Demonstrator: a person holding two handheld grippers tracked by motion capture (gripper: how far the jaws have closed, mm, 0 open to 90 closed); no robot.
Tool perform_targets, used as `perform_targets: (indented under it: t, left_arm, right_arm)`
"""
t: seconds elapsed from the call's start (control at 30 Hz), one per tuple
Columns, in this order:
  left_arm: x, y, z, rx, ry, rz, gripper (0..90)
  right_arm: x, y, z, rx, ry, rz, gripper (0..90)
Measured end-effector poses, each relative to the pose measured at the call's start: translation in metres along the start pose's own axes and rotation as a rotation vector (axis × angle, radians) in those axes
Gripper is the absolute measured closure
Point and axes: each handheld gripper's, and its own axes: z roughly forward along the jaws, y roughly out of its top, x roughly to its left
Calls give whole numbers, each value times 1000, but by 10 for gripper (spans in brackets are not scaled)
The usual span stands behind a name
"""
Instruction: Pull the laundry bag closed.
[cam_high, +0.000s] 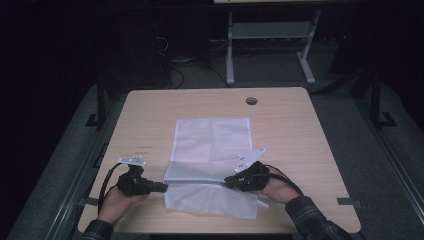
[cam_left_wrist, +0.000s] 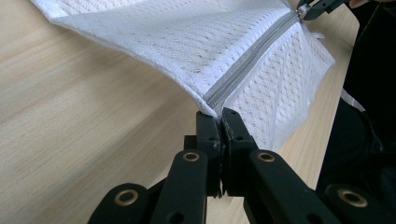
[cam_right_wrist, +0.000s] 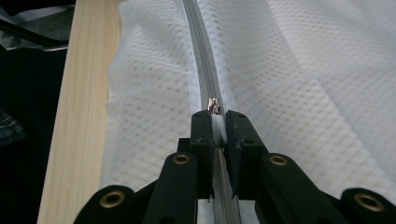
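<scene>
Mesh laundry bag (cam_high: 210, 150) lies flat mid-bench, zipper (cam_left_wrist: 247, 60) running across its near part. Left gripper (cam_high: 161, 187): fingers clenched on the bag's corner at the zipper end. Right gripper (cam_high: 229, 181): fingers pinching the zipper pull (cam_right_wrist: 213, 105). Judgement: keep the left anchor taut and draw the pull straight along the track, low, without twisting. Bench (cam_high: 300, 140) is pale wood with a cable hole (cam_high: 251, 101); the room behind is dark, with a grey desk frame (cam_high: 270, 45).

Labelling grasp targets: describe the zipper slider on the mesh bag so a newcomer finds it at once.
Start at the wooden table and find the white mesh bag lying in its middle. A grey zipper runs across the bag's near part, between the left gripper and the right gripper. The slider is the small shiny metal piece on it, right at the right gripper's tips.
</scene>
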Motion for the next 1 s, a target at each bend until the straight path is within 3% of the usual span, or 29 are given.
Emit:
perform_targets:
  t: [1.0]
  left_arm:
    - [1,-1,0,1,3,-8,876]
  right_arm:
    - [-13,-31,-34,11,-59,53,812]
